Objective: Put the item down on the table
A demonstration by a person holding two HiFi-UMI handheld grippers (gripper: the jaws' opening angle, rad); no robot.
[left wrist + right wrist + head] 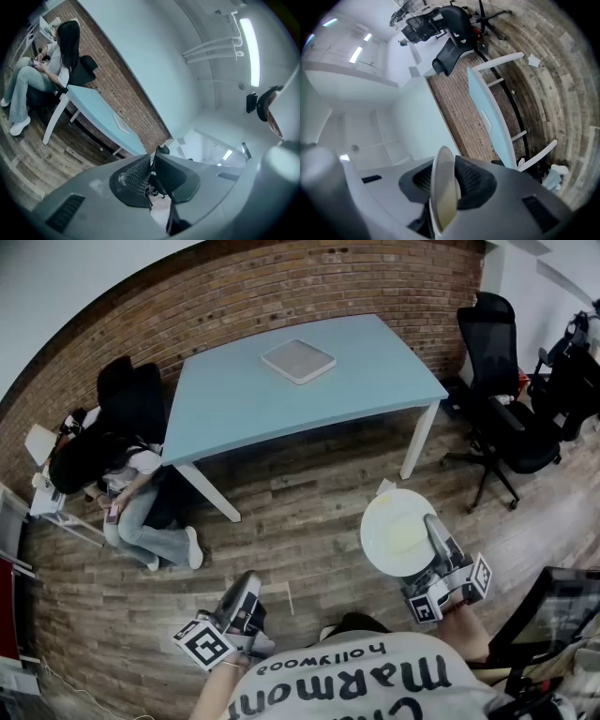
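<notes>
Our right gripper (446, 174) pinches the rim of the white plate (397, 532), one pad on each face. We judge that this edge grip lets us carry the plate roughly level ahead of us. It hangs over the wooden floor (309, 521), well short of the near edge of the blue table (375, 371). Our left gripper (153, 161) has its jaws pressed together on nothing and hangs low, probably just kept clear. A white square tray (298, 361) lies near the far edge, so the near right corner looks free for the plate.

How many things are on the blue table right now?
1: a white square tray on the table, toward its far side. The plate is off it, in the right gripper.
</notes>
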